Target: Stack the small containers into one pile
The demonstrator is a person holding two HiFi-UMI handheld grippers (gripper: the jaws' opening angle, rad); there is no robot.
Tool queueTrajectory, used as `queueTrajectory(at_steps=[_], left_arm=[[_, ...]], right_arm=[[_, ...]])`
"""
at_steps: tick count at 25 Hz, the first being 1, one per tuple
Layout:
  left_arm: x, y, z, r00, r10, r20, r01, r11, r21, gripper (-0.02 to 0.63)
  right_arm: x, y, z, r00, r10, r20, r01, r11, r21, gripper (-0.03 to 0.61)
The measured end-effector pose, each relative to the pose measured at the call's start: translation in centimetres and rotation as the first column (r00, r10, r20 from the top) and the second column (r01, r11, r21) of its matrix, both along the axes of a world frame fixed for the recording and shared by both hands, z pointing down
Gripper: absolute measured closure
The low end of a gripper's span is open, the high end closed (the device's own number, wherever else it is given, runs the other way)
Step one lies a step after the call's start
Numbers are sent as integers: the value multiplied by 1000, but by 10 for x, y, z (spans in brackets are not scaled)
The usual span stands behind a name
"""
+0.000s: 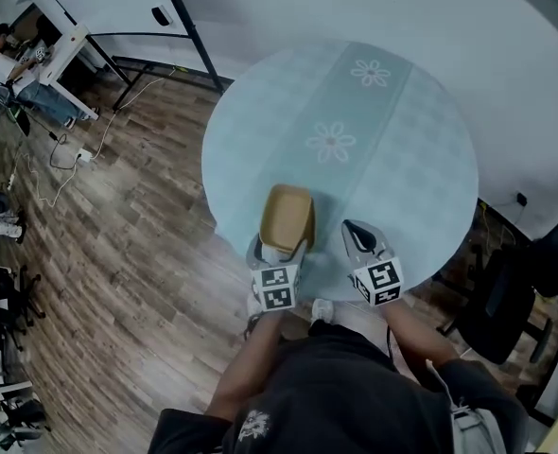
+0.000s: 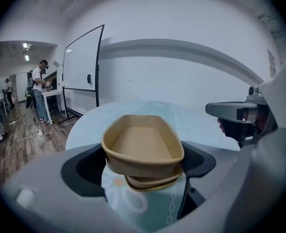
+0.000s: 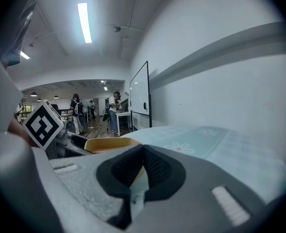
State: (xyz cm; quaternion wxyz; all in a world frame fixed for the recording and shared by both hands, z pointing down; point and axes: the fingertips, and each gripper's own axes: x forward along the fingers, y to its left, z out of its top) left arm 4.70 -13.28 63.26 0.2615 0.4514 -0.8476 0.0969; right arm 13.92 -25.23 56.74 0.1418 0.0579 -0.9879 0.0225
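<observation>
A pile of nested brown oval containers (image 1: pixel 287 216) rests near the front edge of the round, pale blue flowered table (image 1: pixel 392 140). My left gripper (image 1: pixel 284 246) straddles the pile's near end with its jaws wide. In the left gripper view the dark pads (image 2: pixel 87 166) touch both sides of the top container (image 2: pixel 143 147), and a second rim (image 2: pixel 152 182) shows just below it. My right gripper (image 1: pixel 357 230) hovers to the right of the pile, shut and empty. The pile's rim (image 3: pixel 109 143) shows past its closed jaws (image 3: pixel 143 153), and the gripper itself appears again (image 2: pixel 235 111) in the left gripper view.
Beyond the table's far left stands a whiteboard on a black frame (image 2: pixel 82 67). A person works at a white desk (image 1: pixel 66 60) on the wooden floor, with cables (image 1: pixel 66 159) nearby. A dark office chair (image 1: pixel 525 291) sits at the right, close to the table.
</observation>
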Motion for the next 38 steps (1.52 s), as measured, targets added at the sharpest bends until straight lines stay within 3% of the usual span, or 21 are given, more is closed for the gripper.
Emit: queueTrajectory(at_steps=[16,28,38], left_arm=[[14,-15,16,988,-143,62,145,989,-24,130],[26,-11,38,987,-148,-57,147,989,-27,95],[31,25,21,992,-126,15,126,992,13,100]], right_arm=[[4,-19,11,999,-38,-19,38,999,10,577],[1,-12,17,997,-74,-24,74,997,-10,577],[-1,19,20,995,-98,-17,97,995,-31,577]])
